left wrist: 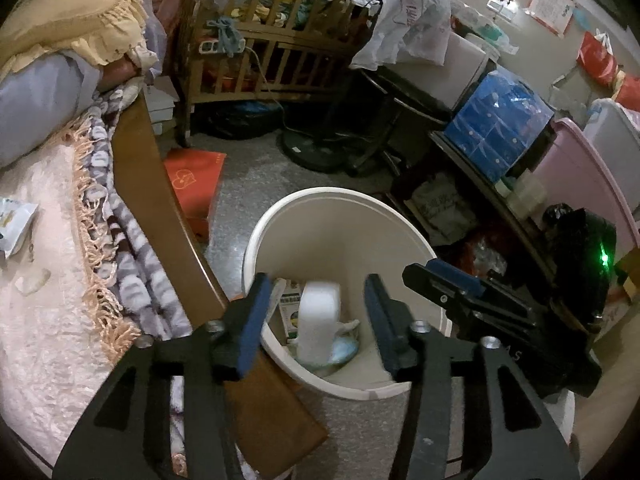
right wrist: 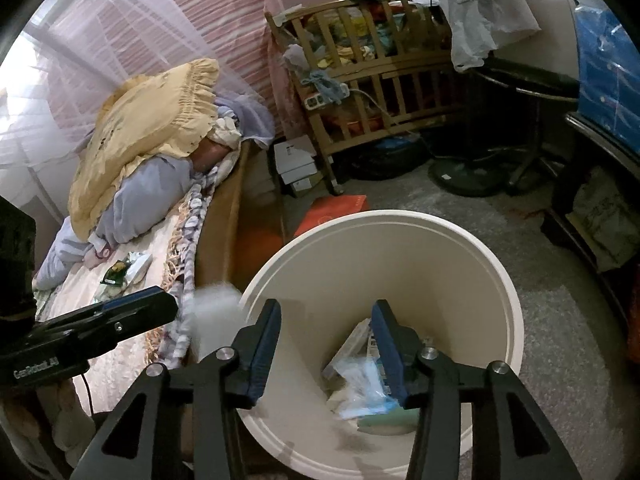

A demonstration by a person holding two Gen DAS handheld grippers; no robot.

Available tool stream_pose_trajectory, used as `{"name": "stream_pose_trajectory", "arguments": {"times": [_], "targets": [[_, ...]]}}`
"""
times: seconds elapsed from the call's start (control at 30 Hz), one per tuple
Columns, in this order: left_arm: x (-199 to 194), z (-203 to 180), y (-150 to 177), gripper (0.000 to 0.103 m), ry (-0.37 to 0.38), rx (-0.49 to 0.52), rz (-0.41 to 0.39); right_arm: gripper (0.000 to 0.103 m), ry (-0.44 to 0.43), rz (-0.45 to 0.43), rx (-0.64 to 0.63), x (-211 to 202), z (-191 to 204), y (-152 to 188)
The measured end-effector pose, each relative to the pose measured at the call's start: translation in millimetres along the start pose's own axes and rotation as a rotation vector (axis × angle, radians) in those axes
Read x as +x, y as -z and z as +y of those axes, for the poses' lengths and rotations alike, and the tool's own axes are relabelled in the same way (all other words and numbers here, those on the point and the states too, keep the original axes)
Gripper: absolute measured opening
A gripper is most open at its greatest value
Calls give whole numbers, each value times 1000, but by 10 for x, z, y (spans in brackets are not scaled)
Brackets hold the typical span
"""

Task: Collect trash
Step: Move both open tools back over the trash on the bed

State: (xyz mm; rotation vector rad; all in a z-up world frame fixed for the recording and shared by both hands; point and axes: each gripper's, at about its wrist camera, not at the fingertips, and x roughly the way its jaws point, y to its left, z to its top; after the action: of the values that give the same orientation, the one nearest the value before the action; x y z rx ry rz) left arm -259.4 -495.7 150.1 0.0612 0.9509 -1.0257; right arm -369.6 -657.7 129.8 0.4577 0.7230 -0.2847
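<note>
A cream round bin (left wrist: pixel 320 204) stands on the floor beside the bed and holds several pieces of trash (left wrist: pixel 294 312). My left gripper (left wrist: pixel 314 316) is open above the bin. A blurred white piece (left wrist: pixel 320 320) is in the air between its fingers, touching neither. The same white piece (right wrist: pixel 216 308) shows blurred by the bin rim (right wrist: pixel 400 220) in the right wrist view. My right gripper (right wrist: pixel 326 354) is open and empty over the bin, above wrappers (right wrist: pixel 360 384) at its bottom. More wrappers (right wrist: pixel 124 270) lie on the bed; one (left wrist: pixel 14 224) shows at left.
The bed (left wrist: pixel 48 312) with a wooden side board (left wrist: pixel 160 208) lies left of the bin. A red flat bag (left wrist: pixel 192 184) lies on the floor behind it. A wooden crib (left wrist: pixel 272 40), a fan base (left wrist: pixel 312 148) and shelves with boxes (left wrist: pixel 496 136) stand beyond.
</note>
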Motion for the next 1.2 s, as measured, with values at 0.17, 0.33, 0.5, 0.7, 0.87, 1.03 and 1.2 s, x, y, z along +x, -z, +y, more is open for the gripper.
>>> {"name": "stream_pose_trajectory", "arguments": {"times": [0.17,0.33,0.5,0.7,0.87,1.03,1.2], "targets": [[-96,85,25,50,-19,-12,0,46,-5,18,-6,32,48,20],[-240,221,58,50,-71,-18,-9,48,-40,32,-6,79,170,31],[-467,481,104,50,-142,-39,-29,54,-91,53,-49,163,470,36],[-815,950,218,50,-225,-100,-48,56,-167,94,-124,360,964,62],[-1129,1368,353,50,-292,-160,-62,56,-230,127,-196,539,1446,70],[-1448,1834,539,50,-366,-227,-62,56,-281,162,-273,727,1911,105],[-1714,2330,754,50,-433,-332,-64,57,-319,209,-342,941,2296,163]]}}
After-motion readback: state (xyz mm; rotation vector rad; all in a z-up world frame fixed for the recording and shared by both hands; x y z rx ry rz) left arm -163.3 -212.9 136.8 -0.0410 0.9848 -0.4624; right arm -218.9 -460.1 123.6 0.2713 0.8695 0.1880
